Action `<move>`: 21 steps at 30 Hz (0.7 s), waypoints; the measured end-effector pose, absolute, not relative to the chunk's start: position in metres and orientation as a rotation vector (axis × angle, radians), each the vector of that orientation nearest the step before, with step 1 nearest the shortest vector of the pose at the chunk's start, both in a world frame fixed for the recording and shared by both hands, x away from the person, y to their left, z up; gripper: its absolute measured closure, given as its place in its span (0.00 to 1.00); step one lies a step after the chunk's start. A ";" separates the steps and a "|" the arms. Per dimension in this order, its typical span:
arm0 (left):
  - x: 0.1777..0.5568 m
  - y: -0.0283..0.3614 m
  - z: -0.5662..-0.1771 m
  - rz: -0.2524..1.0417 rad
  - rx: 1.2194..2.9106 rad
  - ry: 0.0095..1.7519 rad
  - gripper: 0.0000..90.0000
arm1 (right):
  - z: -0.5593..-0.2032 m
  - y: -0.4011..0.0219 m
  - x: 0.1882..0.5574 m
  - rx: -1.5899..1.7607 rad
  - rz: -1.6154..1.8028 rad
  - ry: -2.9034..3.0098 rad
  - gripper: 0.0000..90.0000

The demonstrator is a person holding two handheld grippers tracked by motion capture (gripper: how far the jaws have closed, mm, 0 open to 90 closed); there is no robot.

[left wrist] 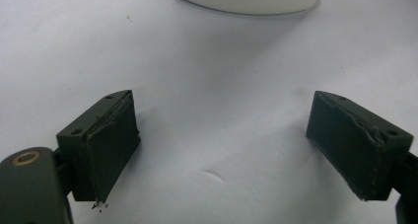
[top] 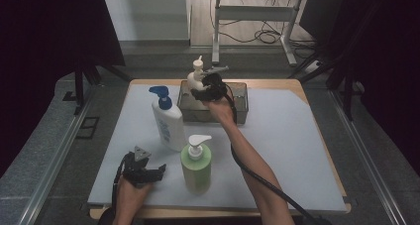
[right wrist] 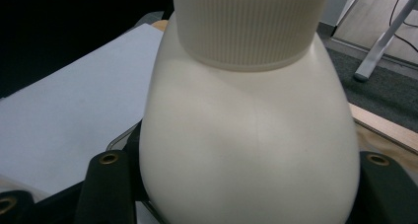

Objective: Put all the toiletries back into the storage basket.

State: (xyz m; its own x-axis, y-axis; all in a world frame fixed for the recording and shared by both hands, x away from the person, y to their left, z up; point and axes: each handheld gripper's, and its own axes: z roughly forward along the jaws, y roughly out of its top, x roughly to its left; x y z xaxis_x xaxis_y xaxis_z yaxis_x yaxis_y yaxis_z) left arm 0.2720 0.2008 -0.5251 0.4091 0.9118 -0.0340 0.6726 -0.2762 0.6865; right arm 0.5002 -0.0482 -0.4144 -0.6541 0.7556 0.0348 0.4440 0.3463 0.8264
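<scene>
Start at your left: your left gripper [top: 144,169] rests near the front edge of the white mat [top: 297,150], its jaws spread wide with nothing between them, and the left gripper view has only bare mat there, with the base of a white bottle further ahead. It is no danger where it lies, but if you sweep it forward carelessly it could knock the blue-pump bottle [top: 167,118] or the green bottle [top: 196,164], both standing upright just to its right and close to each other; one tipping would likely take the other with it. Further right and back, your right gripper [top: 205,90] is clamped about halfway closed on the shoulder of the cream pump bottle [right wrist: 249,135], holding it above the near left part of the clear bin [top: 240,100]. I cannot tell whether its base has cleared the rim or sits inside. The grip is where I would worry: the jaws bear on a rounded, sloping surface below the ribbed collar [right wrist: 246,24], so the bottle could slide or swivel if you tilt your wrist. Its base might also catch the bin's wall and drag the light bin across the mat.
</scene>
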 end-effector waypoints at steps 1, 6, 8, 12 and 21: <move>0.272 0.201 -0.525 0.493 2.042 1.342 0.13 | -0.415 -0.048 0.500 1.060 1.223 2.261 0.42; 0.272 0.201 -0.525 0.494 2.042 1.341 0.13 | -0.414 -0.050 0.502 1.061 1.227 2.286 0.41; 0.272 0.201 -0.525 0.494 2.042 1.342 0.13 | -0.415 -0.051 0.503 1.079 1.245 2.300 0.40; 0.272 0.201 -0.525 0.494 2.043 1.341 0.13 | -0.415 -0.053 0.504 1.097 1.279 2.293 0.33; 0.272 0.201 -0.525 0.493 2.042 1.341 0.13 | -0.415 -0.059 0.498 1.041 1.251 2.315 0.28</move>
